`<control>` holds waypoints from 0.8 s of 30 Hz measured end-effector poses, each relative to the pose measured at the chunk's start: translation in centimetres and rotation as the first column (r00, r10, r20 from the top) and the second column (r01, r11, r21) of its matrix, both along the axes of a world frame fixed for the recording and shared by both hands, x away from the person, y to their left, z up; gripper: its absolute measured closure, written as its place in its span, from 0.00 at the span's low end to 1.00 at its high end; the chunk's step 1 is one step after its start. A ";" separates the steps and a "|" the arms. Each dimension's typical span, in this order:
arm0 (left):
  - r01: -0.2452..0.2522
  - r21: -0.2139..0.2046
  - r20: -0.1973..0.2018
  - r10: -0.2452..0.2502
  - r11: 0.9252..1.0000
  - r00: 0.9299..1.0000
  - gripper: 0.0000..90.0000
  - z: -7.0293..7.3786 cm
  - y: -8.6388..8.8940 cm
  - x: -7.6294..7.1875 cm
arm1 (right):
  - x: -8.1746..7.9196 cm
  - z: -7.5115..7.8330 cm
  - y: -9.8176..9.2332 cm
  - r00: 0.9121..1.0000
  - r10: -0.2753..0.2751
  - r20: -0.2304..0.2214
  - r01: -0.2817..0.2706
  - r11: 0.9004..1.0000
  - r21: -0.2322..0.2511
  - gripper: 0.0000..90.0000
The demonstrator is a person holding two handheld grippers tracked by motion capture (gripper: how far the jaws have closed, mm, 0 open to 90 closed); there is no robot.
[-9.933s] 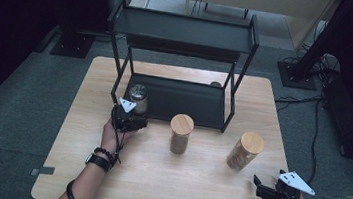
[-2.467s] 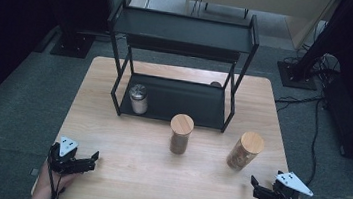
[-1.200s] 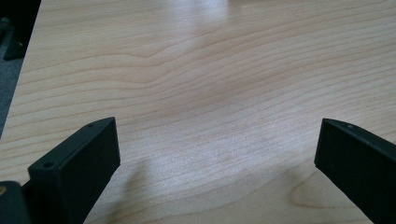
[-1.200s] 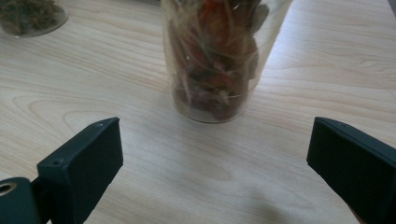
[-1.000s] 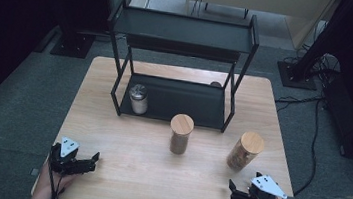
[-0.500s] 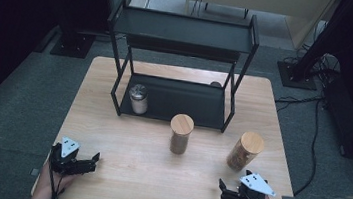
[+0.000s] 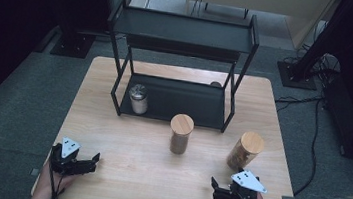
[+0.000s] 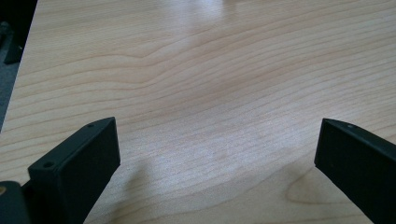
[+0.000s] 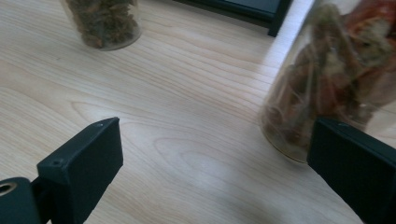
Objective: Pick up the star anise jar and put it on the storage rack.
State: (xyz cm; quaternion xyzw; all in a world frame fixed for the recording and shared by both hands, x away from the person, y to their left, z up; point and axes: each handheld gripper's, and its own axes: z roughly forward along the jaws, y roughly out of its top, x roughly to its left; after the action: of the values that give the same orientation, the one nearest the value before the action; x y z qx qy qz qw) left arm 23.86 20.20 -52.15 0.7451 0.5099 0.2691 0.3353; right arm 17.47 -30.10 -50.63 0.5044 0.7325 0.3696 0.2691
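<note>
A light wooden table carries a black two-tier rack at its far side. Two cork-lidded jars stand nearer: one central, another right.

A light wooden table stands on grey carpet. At its far side sits a black two-tier metal shelf rack. Cables trail across the floor at right (the left surroundings lie dark).

overhead forward-down, tool cameras skim (close) shared table
</note>
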 end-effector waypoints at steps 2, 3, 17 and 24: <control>-0.001 -0.001 0.000 0.001 1.000 1.000 0.01 0.0 0.0 0.0 | 0.1 -0.1 0.3 1.000 0.005 0.000 -0.005 1.000 0.001 0.04; -0.002 -0.002 0.000 0.002 1.000 1.000 0.01 0.0 0.0 0.0 | 0.1 -0.1 0.4 1.000 0.008 0.000 -0.008 1.000 0.001 0.04; 0.001 0.001 -0.003 -0.001 1.000 1.000 0.01 0.0 0.0 0.0 | 0.9 -0.4 2.5 0.999 0.043 -0.001 -0.043 0.999 -0.001 0.04; 0.004 -0.002 -0.004 -0.004 1.000 1.000 0.01 0.0 0.0 0.0 | 1.4 -0.5 3.7 0.998 0.066 -0.004 -0.066 0.998 -0.004 0.04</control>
State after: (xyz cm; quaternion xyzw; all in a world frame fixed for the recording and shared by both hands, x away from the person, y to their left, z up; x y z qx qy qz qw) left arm 23.90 20.21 -52.16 0.7462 0.5096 0.2664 0.3354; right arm 18.89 -26.36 -51.08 0.4799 0.7502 0.3758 0.2564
